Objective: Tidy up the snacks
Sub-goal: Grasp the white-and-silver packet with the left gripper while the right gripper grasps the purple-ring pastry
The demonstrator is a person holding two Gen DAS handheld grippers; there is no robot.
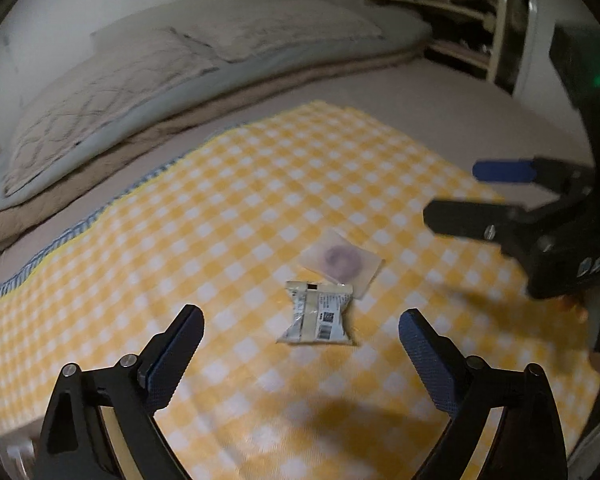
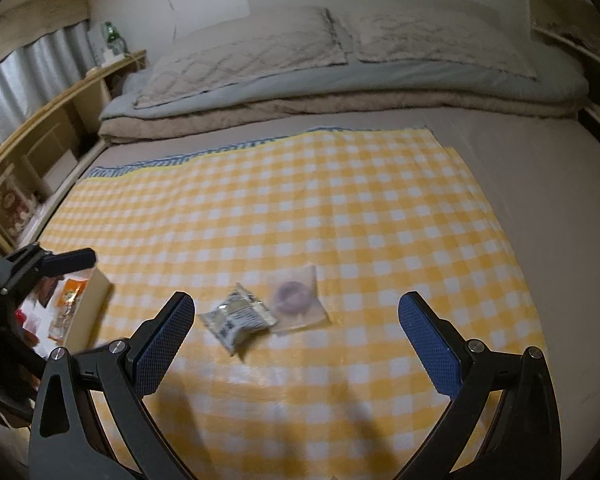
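Centrally, in the left wrist view, a silver packet (image 1: 317,312) lies on the yellow checked cloth (image 1: 228,208), ahead of the left gripper (image 1: 300,344) and between the lines of its two jaws, which stand wide apart and touch nothing. Just beyond it, touching its upper right corner, lies a clear pouch (image 1: 342,262) with a purple ring. At right, the right gripper (image 1: 452,194) hovers with jaws apart and empty. In the right wrist view, both snacks sit just ahead of the jaws, packet (image 2: 238,316) nearer the left finger (image 2: 162,352). A box (image 2: 88,312) of snacks occupies the lower left.
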